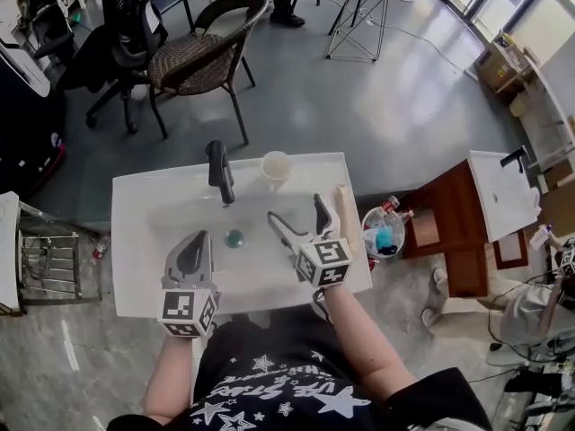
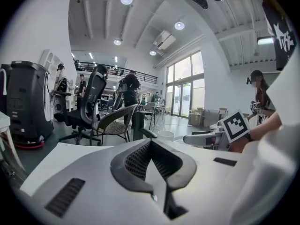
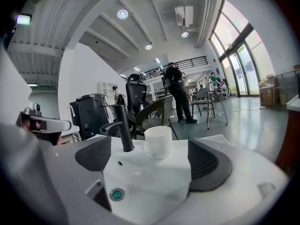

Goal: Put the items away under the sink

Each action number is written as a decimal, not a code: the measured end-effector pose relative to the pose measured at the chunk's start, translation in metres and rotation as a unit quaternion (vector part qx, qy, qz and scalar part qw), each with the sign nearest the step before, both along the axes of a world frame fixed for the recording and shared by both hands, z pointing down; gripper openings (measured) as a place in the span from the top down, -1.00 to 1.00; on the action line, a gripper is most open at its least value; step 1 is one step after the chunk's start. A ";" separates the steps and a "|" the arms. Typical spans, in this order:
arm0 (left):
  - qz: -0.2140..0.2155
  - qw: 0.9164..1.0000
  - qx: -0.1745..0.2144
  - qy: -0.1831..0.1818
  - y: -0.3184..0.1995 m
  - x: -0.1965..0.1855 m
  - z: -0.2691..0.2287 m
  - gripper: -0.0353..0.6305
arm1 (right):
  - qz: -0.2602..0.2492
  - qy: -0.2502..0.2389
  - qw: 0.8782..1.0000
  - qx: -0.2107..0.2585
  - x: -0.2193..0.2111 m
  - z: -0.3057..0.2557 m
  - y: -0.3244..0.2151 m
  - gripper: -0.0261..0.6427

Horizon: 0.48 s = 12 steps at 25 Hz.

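White cup [image 1: 276, 167] upright on the sink's far rim, ahead of both claws.
Head view: the cup stands on the sink [image 1: 135, 241] rim just right of the black faucet [image 1: 220, 171], beyond the right claw [image 1: 296, 209], whose jaws are spread wide and empty over the basin; the left claw [image 1: 192, 248] hovers beside it, jaws together. Left gripper view: the left claw [image 2: 151, 146] has its pads pressed together on nothing, the cup [image 2: 165, 135] ahead and slightly right. Right gripper view: the right claw [image 3: 152, 159] gapes, the cup [image 3: 158, 141] ahead between its jaws, untouched, the faucet [image 3: 121, 130] left of it, the green drain [image 3: 116, 194] nearer, by the left jaw.
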<state>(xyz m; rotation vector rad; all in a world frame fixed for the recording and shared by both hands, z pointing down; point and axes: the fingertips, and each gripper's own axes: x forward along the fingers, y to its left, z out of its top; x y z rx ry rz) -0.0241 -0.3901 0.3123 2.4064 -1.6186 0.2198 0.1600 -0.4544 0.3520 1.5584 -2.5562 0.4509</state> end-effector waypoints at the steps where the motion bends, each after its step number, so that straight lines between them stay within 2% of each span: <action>1: -0.007 1.000 -0.002 -0.001 -0.002 0.003 0.000 0.87 | -0.004 0.004 1.000 -0.002 -0.005 0.002 -0.007 -0.55; 3: -0.017 1.000 -0.005 -0.004 -0.007 0.009 0.001 0.87 | -0.009 0.012 1.000 -0.003 -0.016 0.005 -0.020 -0.62; 12: -0.047 0.999 -0.022 -0.012 -0.021 0.016 0.014 0.87 | 0.034 0.066 0.997 -0.015 -0.026 0.039 -0.070 -0.62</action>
